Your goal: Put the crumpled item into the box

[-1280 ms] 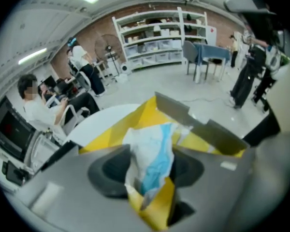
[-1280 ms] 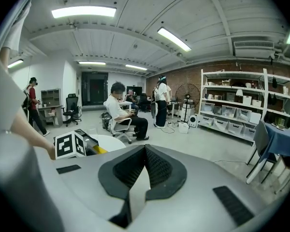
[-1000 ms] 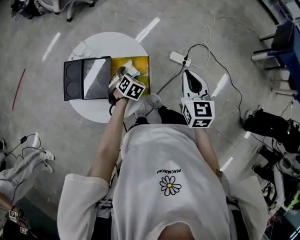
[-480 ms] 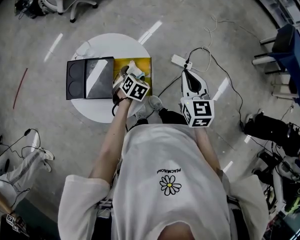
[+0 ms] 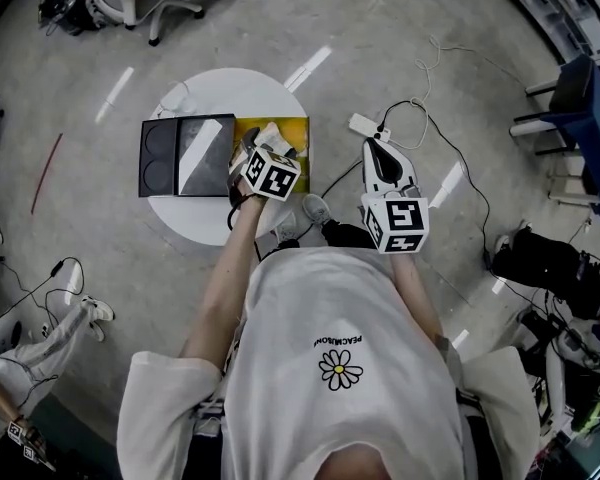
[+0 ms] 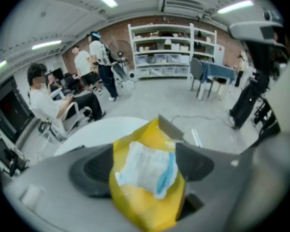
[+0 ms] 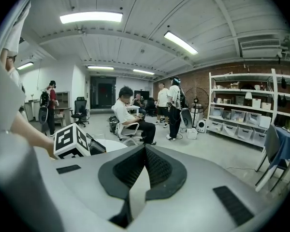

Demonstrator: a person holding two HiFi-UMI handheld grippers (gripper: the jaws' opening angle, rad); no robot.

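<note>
Left gripper view: left gripper [image 6: 146, 174] fingers [image 6: 94, 170] opening, clear either side of crumpled item [image 6: 145, 164] lying straight ahead in yellow box [image 6: 137, 211] on counter [image 5: 220, 88]; right gripper [image 7: 144, 166] closed, empty, well apart

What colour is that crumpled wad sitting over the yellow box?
The wad is white with a light blue edge, clearest in the left gripper view.
</note>
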